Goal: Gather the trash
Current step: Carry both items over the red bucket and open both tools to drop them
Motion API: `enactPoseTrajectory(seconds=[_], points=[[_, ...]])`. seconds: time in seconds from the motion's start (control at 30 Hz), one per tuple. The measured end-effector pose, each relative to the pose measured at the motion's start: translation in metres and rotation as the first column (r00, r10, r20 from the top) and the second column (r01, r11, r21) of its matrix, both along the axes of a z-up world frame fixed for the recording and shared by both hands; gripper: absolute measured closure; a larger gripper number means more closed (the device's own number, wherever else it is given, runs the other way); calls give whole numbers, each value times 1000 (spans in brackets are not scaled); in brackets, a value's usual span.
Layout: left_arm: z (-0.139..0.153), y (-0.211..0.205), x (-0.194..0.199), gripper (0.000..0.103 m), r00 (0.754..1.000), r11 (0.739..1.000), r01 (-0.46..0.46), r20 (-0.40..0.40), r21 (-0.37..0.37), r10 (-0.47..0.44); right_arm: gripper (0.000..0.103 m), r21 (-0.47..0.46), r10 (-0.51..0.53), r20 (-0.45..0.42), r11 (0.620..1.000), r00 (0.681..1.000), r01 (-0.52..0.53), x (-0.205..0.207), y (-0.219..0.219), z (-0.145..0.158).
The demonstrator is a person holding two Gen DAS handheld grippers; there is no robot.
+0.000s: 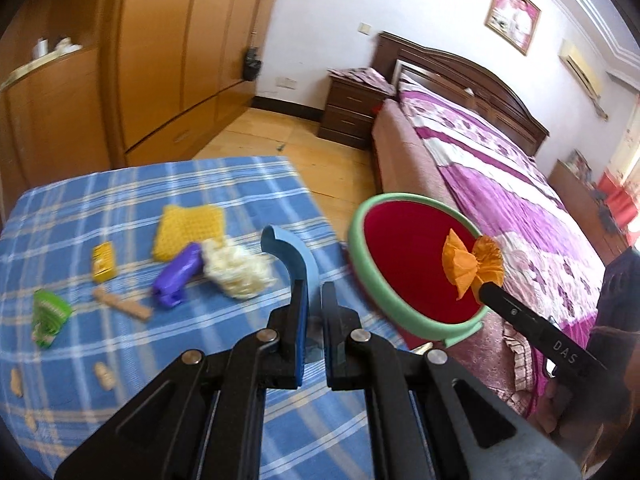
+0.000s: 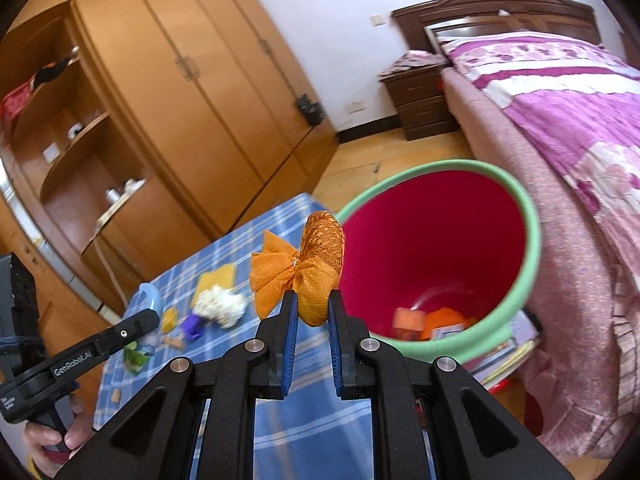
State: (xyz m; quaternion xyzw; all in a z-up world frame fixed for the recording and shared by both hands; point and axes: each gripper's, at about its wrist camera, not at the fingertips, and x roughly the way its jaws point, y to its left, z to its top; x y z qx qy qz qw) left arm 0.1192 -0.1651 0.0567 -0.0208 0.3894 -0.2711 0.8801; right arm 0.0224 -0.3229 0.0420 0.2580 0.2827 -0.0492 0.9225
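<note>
**Figure: Orange wrapper carried to the bin mouth, blue piece held in the other gripper**

I had the right gripper (image 2: 314, 308) pinching an orange crumpled wrapper (image 2: 316, 276) between its pads, the wad standing just above the near rim of the green-rimmed red bin (image 2: 532, 240), which stood off the desk's right edge, between the desk and the bed (image 2: 560, 120). Some trash already lay in the bin's bottom. My left gripper (image 1: 314, 300) was pressed together on a curved blue plastic piece (image 1: 288, 252), above the desk (image 1: 120, 200) near its right edge. More trash lay mid-desk: a white fluffy wad (image 1: 236, 268), a purple wrapper (image 1: 176, 276), a yellow packet (image 1: 104, 262), a green packet (image 1: 48, 316), with a yellow knitted cloth (image 1: 188, 228) towards the far edge.

Risks, as I judged them: the wrapper sat over the rim rather than clearly over the opening, so letting go there could drop it onto the desk or floor. The paper was light and flared, and might cling to a pad. The blue piece was gripped at one end only; a quick swing could twist it loose.
</note>
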Motion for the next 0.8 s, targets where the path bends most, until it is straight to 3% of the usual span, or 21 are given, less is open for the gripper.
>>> enactPoseTrajectory(seconds=[0.37, 0.8], points=[[-12, -71, 17, 97, 993, 993, 117, -20, 13, -116, 89, 28, -108, -42, 994, 993, 109, -3, -45, -21], [-35, -125, 31, 97, 975, 976, 215, -58, 37, -213, 88, 31, -140, -80, 989, 987, 143, 10, -69, -41]])
